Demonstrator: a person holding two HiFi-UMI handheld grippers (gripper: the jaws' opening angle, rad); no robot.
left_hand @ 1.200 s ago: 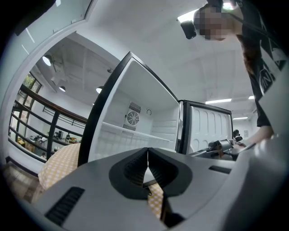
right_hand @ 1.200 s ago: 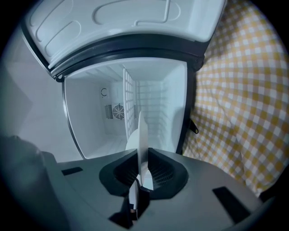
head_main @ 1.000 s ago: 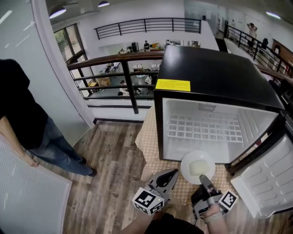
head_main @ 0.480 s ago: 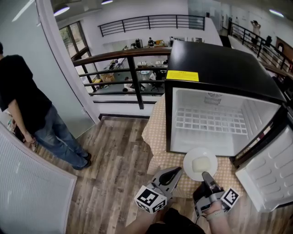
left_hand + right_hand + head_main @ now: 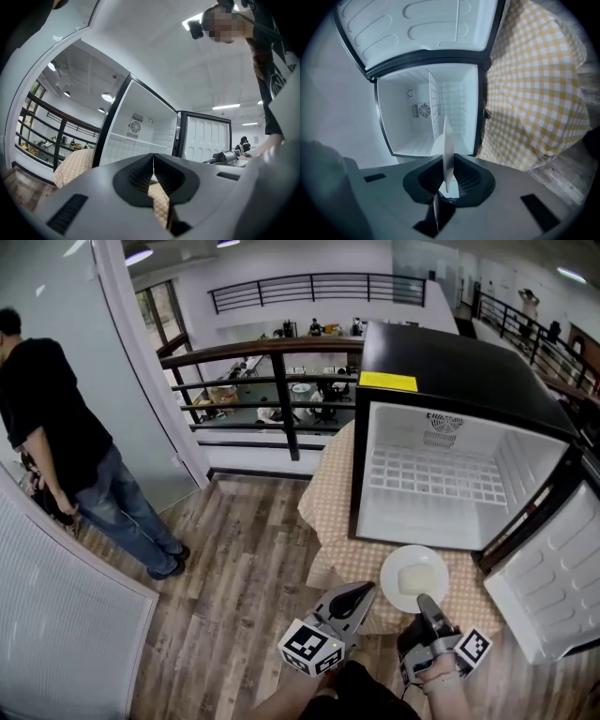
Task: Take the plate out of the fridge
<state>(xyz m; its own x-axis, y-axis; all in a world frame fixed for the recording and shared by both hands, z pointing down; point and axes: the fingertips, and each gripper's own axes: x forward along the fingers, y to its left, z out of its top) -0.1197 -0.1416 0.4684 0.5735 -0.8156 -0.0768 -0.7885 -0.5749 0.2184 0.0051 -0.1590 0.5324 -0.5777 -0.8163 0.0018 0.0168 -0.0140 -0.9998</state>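
A white round plate (image 5: 414, 578) is held out in front of the open black mini fridge (image 5: 450, 381), over the checked tablecloth (image 5: 337, 502). My right gripper (image 5: 429, 608) is shut on the plate's near rim. In the right gripper view the plate (image 5: 447, 150) shows edge-on between the jaws of the right gripper (image 5: 446, 183), with the fridge interior (image 5: 426, 112) behind it. My left gripper (image 5: 354, 599) hangs to the plate's left with its jaws closed on nothing. From the left gripper view, that gripper (image 5: 153, 171) points toward the fridge (image 5: 140, 126).
The fridge door (image 5: 553, 577) stands swung open at the right. A person in a black shirt (image 5: 47, 427) stands at the far left on the wood floor (image 5: 234, 596). A dark railing (image 5: 262, 357) runs behind the fridge, with a lower level beyond.
The head view has shifted, so the fridge and plate sit further right and lower. The plate stays in the right gripper in front of the fridge opening. The person at left has come more into view.
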